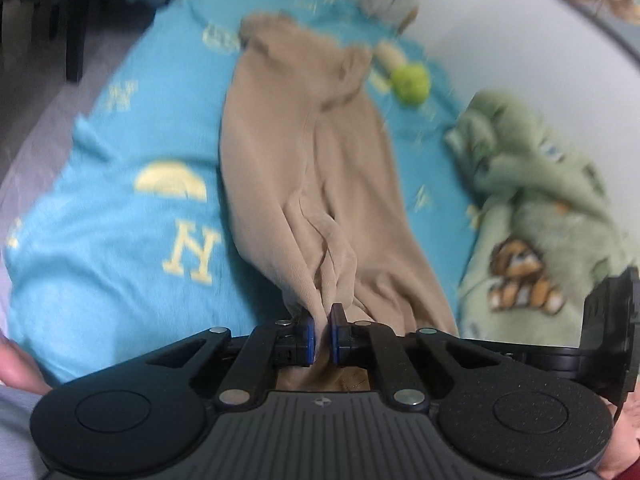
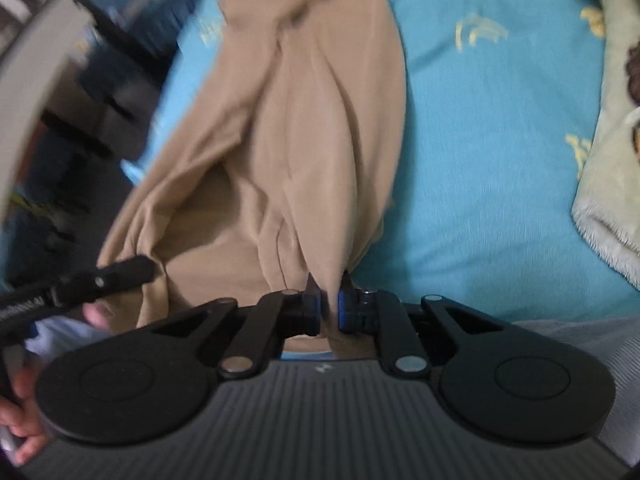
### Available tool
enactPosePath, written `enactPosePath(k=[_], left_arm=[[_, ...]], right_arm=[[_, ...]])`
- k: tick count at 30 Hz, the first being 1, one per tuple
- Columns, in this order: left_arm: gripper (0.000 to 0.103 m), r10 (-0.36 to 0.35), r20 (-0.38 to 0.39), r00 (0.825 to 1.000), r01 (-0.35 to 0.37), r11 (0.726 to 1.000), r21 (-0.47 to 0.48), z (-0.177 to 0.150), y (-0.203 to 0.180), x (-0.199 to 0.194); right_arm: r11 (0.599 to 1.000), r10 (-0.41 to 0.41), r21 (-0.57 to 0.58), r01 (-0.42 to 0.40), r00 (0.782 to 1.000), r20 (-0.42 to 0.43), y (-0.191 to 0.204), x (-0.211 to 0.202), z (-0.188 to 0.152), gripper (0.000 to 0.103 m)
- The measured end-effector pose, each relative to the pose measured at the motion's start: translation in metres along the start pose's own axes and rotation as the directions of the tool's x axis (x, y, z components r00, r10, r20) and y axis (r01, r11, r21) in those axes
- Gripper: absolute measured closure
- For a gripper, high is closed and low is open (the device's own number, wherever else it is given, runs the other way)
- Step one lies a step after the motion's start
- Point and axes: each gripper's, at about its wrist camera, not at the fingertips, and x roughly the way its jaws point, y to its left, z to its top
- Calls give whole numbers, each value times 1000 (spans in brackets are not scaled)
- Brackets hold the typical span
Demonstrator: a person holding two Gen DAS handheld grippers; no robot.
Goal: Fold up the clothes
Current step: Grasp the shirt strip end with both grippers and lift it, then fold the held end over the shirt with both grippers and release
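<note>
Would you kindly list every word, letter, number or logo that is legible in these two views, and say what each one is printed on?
"N": large yellow letter on the blue bedspread, left wrist view.
Other yellow prints on the bedspread: too blurred to read.
White lettering on the left gripper's black arm, right wrist view: too blurred to read.
Small round emblem on each gripper body: no readable text.
Green blanket: teddy bear picture only.

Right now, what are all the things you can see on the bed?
tan garment: one, beige, lying along the middle of the bed, near edge pinched up.
blue blanket: one, turquoise with yellow letters, covering the bed.
green blanket: one, pale green with a bear picture, bunched against the wall on the right.
green ball: one, lime, beyond the garment's far end.
left gripper: one, black with blue pads, shut on the tan garment.
right gripper: one, black with blue pads, shut on the tan garment.
hand: one, holding the left gripper.
</note>
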Motion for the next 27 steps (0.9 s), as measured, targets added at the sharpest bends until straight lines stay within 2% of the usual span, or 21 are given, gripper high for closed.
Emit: enactPosePath(k=[4,9,12,15,17,21,27], left_arm=[[96,-47,109,993,48,999,-6,8,-7,-38],[97,-52,215,975,41,997,58,-14,-37,-91],[97,-73,262,962,51,995,88,-45,-53,-134],[97,-88,292,952,59,992,107,-77,-64,-159],[97,-97,303,948,66,992,111,-85,-67,-162],[97,-109,329,938,74,990,119,-71,-71,-152],[96,-63,365,929,22,993,116,1,-69,-114]], right_arm=[[995,94,-27,-92,988,123,17,-37,7,94],[978,203,-88,-187,947,250,19,-89,-8,94],[967,256,-73,-245,927,275,4,-108,-32,94],[953,299,-48,-298,910,288,-11,-120,-54,94],[949,309,-27,-315,904,296,-18,-125,-57,94],[949,306,-25,-315,898,317,-19,-117,-37,94],[961,271,-42,-274,899,344,-14,-96,28,94]])
